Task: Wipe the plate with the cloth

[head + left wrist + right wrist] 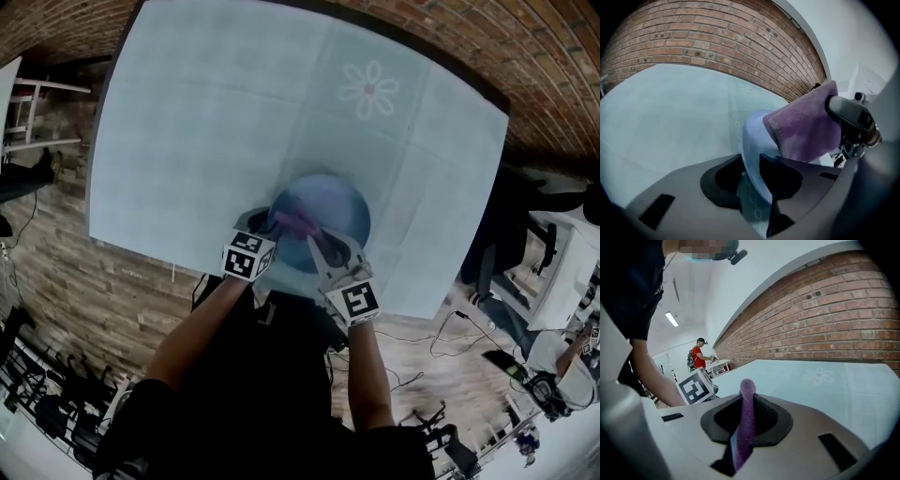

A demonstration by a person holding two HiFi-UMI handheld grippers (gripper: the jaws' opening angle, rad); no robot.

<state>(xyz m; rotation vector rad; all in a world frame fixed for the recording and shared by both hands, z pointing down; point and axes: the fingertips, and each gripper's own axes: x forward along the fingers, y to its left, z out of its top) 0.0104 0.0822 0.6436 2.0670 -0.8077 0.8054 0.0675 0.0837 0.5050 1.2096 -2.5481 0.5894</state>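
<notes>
A pale blue plate (336,208) lies near the front edge of the table. In the left gripper view its rim (752,140) runs edge-on between the jaws of my left gripper (751,171), and both pads sit against it. In the head view that left gripper (272,230) is at the plate's left rim. My right gripper (314,239) is shut on a folded purple cloth (295,222), which stands as a thin strip (746,418) between the pads in the right gripper view. The cloth (806,126) rests on the plate's face, hanging from a right gripper finger (848,112).
The table (187,122) wears a light blue cover with a white flower print (368,89). A brick wall (717,42) runs behind it. My left gripper's marker cube (696,385) is close on the left. A person in red (696,357) stands far off. Chairs and cables crowd the wooden floor.
</notes>
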